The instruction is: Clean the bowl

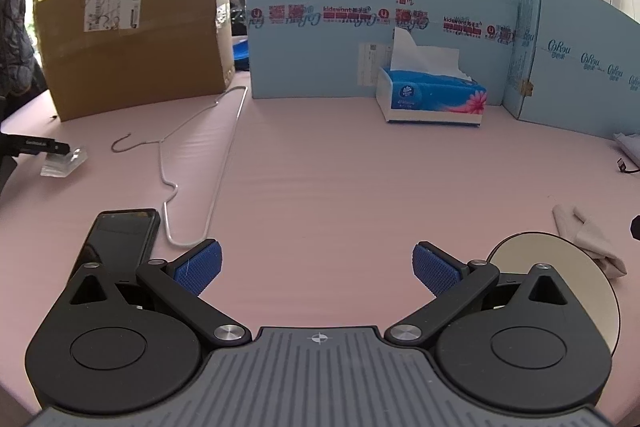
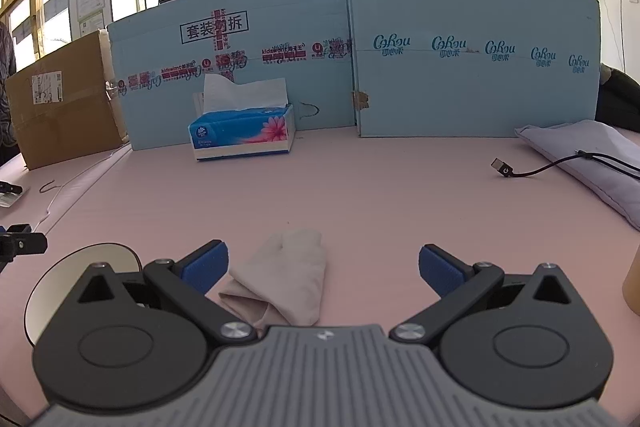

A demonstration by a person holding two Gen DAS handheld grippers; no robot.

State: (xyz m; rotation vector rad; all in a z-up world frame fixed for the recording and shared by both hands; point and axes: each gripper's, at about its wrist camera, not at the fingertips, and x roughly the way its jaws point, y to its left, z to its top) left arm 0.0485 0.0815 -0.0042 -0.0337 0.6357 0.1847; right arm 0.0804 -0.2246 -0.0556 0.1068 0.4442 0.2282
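Both grippers are empty with fingers spread wide. The bowl (image 1: 560, 267) sits near the front edge of the pink table (image 1: 320, 167), half hidden behind the left gripper (image 1: 317, 267), rim up. It looks hard, smooth and probably breakable, so I'd pinch the rim wall. The folded beige cloth (image 2: 288, 279), soft and floppy, lies right between the right gripper (image 2: 324, 267) fingers.

Two low wrist cameras face the tissue box (image 1: 432, 95) at twelve o'clock; both share bowl (image 2: 80, 267) and cloth (image 2: 284, 279).
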